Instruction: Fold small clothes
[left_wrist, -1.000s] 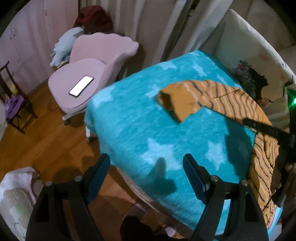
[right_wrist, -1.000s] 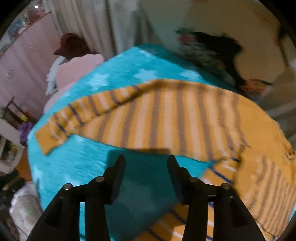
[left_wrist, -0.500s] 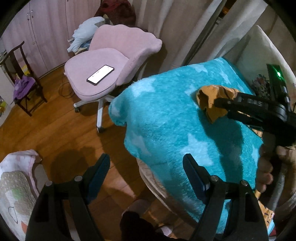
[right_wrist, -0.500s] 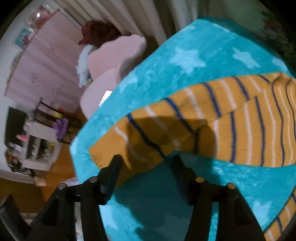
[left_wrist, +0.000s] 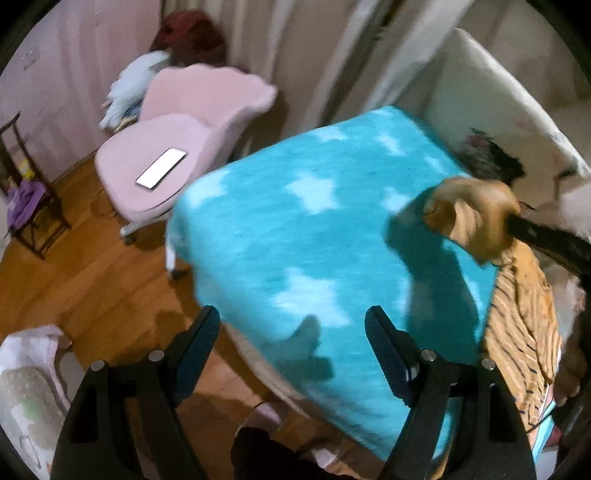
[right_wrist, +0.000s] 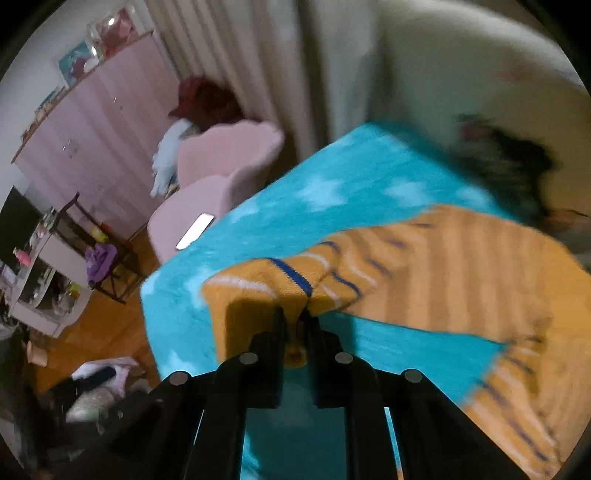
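The right gripper (right_wrist: 293, 319) has just clamped onto the sleeve end of the orange striped top (right_wrist: 443, 273), lifting it at centre frame off the turquoise star blanket (right_wrist: 258, 229). The left gripper (left_wrist: 291, 332) hangs spread and empty at lower frame. Next, I'd judge, the sleeve wants carrying across the body.

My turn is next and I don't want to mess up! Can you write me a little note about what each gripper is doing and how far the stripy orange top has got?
Right gripper: its fingers have just closed on the sleeve end of the orange striped top, pinching the cuff and lifting it off the blue star blanket.
Left gripper: open, holding nothing, hovering over the blanket's near edge.
The top: the rest lies spread on the blanket, toward the right side.
Done: sleeve grabbed only; no finished fold visible.
Left: probably lay the sleeve across the body, do the other sleeve, then fold the body.
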